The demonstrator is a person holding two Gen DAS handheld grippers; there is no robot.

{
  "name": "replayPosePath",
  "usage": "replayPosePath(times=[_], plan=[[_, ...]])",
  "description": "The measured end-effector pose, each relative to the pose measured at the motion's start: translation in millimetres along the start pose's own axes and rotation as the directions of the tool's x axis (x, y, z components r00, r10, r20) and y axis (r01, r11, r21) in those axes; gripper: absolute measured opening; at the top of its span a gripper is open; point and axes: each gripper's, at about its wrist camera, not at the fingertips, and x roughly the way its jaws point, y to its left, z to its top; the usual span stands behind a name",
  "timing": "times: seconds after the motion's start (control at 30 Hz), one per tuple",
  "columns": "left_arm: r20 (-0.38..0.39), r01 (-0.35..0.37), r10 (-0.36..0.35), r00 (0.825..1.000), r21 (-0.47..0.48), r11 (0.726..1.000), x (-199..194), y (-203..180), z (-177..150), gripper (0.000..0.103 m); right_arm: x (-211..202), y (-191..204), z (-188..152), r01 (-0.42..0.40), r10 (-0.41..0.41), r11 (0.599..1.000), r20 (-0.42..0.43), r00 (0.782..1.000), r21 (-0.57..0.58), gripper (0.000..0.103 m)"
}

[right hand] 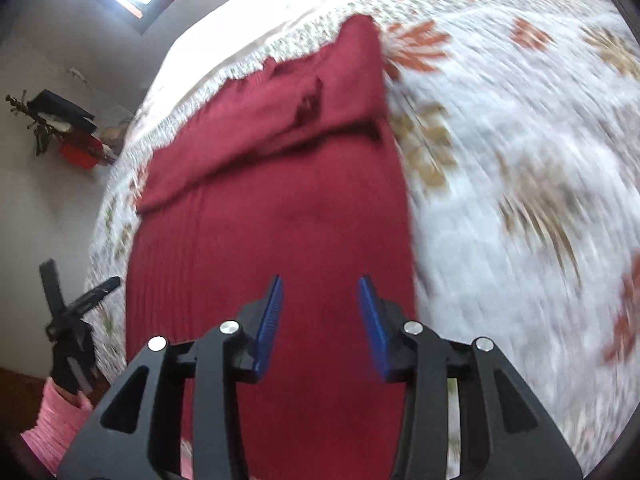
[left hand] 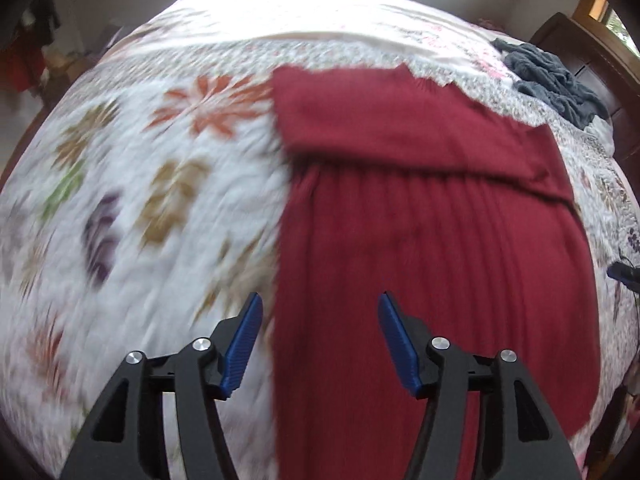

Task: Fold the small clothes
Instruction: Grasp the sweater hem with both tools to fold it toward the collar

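where ribbed red knit (left hand: 432,248) lies flat, floral quilt (left hand: 160,184), both grippers agape

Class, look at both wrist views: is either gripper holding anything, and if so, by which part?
Nothing is held. The left gripper and right gripper are both open above the dark red garment lying on the floral bedspread.

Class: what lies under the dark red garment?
The floral quilt shows all round the dark red garment, so it lies beneath. Anything else under the cloth is covered and cannot be seen.
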Motion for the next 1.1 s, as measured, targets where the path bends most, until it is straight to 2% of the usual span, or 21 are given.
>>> replayPosePath(times=[0.07, 0.2, 0.33, 0.47, 0.53, 0.8, 1.0, 1.1], plan=[[-0.021, -0.012, 0.012, 1.000, -0.017, 1.000, -10, 8, -20, 0.064, -9, -4, -30, 0.032, -0.032, 0.999, -0.009, 0.999, 0.002, 0.043], [-0.061, -0.009, 0.006, 0.998, -0.042, 0.999, -25, 18, -62, 0.065, -21, -14, -72, 0.016, -0.015, 0.998, -0.026, 1.000, 0.053, 0.045], [-0.094, 0.013, -0.017, 0.995, -0.046, 0.999, -32, 22, -93, 0.067, -23, -26, -103, 0.030, -0.025, 0.995, -0.053, 0.998, 0.093, 0.046], [-0.121, -0.007, 0.001, 0.993, -0.044, 0.999, -33, 25, -114, 0.067, -24, -35, -127, 0.041, -0.033, 0.993, -0.075, 0.997, 0.113, 0.046], [-0.137, 0.018, -0.026, 0.990, -0.058, 0.998, -32, 27, -124, 0.067, -23, -37, -135, 0.044, -0.035, 0.993, -0.080, 0.996, 0.113, 0.046], [-0.172, 0.046, -0.054, 0.984, -0.051, 0.998, -25, 22, -147, 0.068, -8, -47, -152, 0.011, 0.006, 0.988, -0.112, 0.994, 0.154, 0.046], [-0.184, 0.099, -0.114, 0.976, -0.086, 0.991, -21, 13, -158, 0.066, 2, -42, -155, -0.042, 0.062, 0.987, -0.123, 0.990, 0.157, 0.046], [-0.187, 0.152, -0.174, 0.967, -0.124, 0.980, -20, 14, -159, 0.061, 8, -33, -156, -0.030, 0.049, 0.989, -0.129, 0.990, 0.144, 0.046]])
